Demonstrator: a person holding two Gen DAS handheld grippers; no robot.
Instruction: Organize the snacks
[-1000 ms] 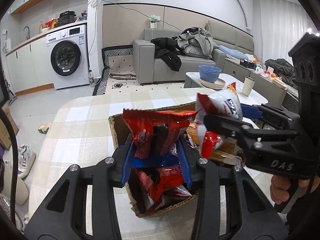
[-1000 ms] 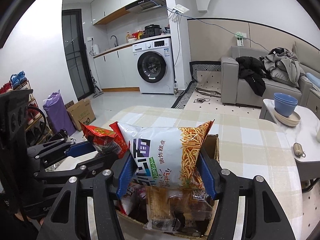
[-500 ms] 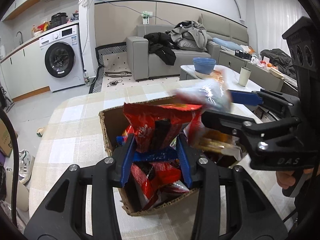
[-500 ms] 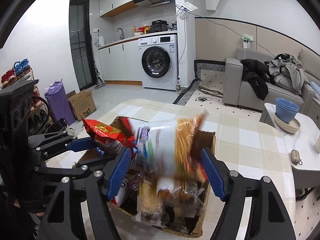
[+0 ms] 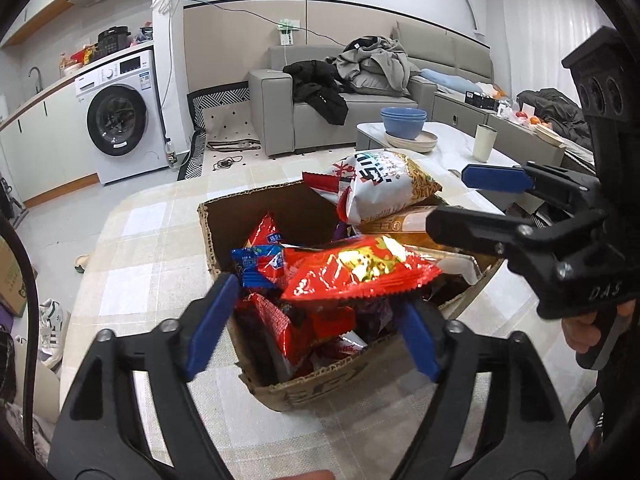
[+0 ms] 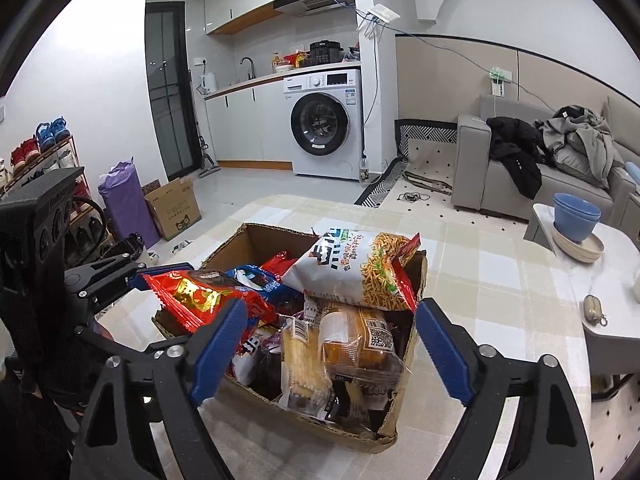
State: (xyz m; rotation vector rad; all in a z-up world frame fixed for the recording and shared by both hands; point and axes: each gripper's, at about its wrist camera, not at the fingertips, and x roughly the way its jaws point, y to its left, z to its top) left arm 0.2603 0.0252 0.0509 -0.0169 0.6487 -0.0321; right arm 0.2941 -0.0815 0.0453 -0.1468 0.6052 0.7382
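Observation:
An open cardboard box [image 5: 208, 232] full of snack packets stands on the checked tablecloth [image 5: 152, 240]. A red packet [image 5: 356, 272] lies flat on top of the pile, just ahead of my left gripper [image 5: 314, 330]. That gripper's jaws are opening and its blue pads stand clear of the packet. A white noodle-snack bag [image 6: 352, 272] rests across the box's far side. My right gripper [image 6: 328, 350] hovers over the near edge of the box [image 6: 256, 236] with jaws opening and nothing pressed between them. The red packet [image 6: 200, 292] and the left gripper [image 6: 132, 308] show at the left of the right wrist view.
A low white table at the right carries blue bowls [image 5: 402, 122] and a cup [image 5: 484, 142]. A grey sofa [image 5: 280, 116] with clothes and a washing machine [image 5: 116, 120] stand behind. A hand [image 5: 580, 336] holds the right gripper's handle. Boxes and shoes lie on the floor at the left.
Both grippers went from shut on a packet to open. The red packet dropped flat onto the pile; the white bag fell from the right jaws onto the box's far side.

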